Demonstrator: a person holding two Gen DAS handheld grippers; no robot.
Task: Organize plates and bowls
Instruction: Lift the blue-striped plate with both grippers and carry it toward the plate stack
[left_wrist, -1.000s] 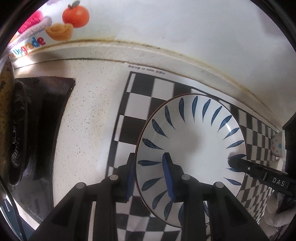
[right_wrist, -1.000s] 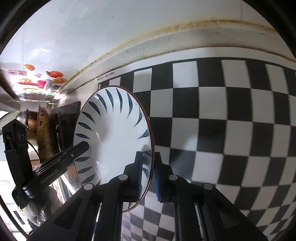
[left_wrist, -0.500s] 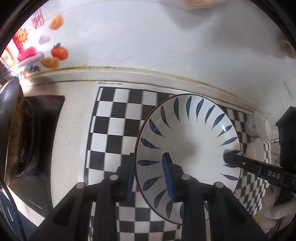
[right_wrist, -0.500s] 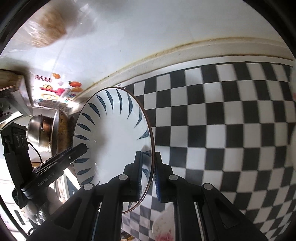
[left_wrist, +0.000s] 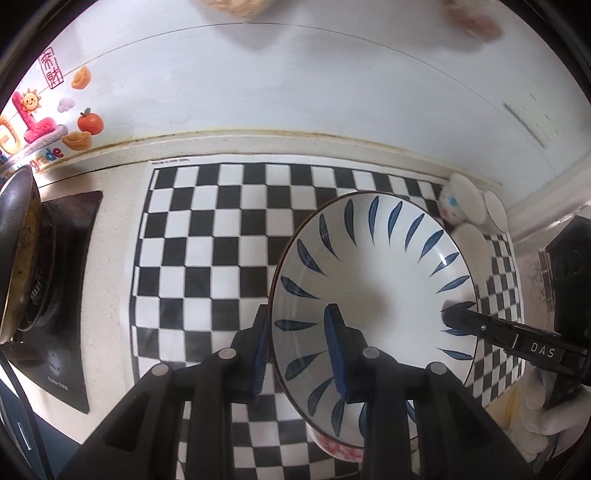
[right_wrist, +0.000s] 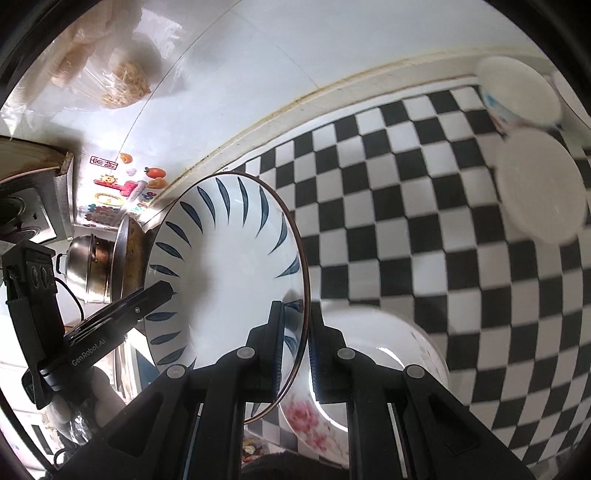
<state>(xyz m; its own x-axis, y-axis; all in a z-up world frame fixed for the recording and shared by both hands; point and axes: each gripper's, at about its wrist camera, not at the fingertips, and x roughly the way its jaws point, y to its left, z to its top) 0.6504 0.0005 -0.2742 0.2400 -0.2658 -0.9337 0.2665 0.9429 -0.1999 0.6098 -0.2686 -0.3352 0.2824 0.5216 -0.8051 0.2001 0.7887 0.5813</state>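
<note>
A white plate with blue leaf strokes (left_wrist: 373, 295) (right_wrist: 229, 266) hangs tilted above the checkered mat (left_wrist: 221, 240). My left gripper (left_wrist: 297, 343) is shut on the plate's left rim, one pad inside and one outside. On the opposite rim my right gripper (right_wrist: 295, 343) is shut too; its fingertips (left_wrist: 454, 317) show in the left wrist view. Below the plate sits a white bowl with pink flowers (right_wrist: 369, 354) (left_wrist: 340, 450), partly hidden by the plate and the fingers.
Two white bowls (right_wrist: 539, 192) (right_wrist: 517, 88) stand at the mat's far right corner by the wall. A stove with a dirty pan (left_wrist: 22, 251) and a steel pot (right_wrist: 88, 266) are at the left. A hand in a white glove (left_wrist: 546, 421) holds the right gripper.
Both grippers have risen and carried the plate to the right along the mat. The floral bowl and the white bowls at the far right have come into view.
</note>
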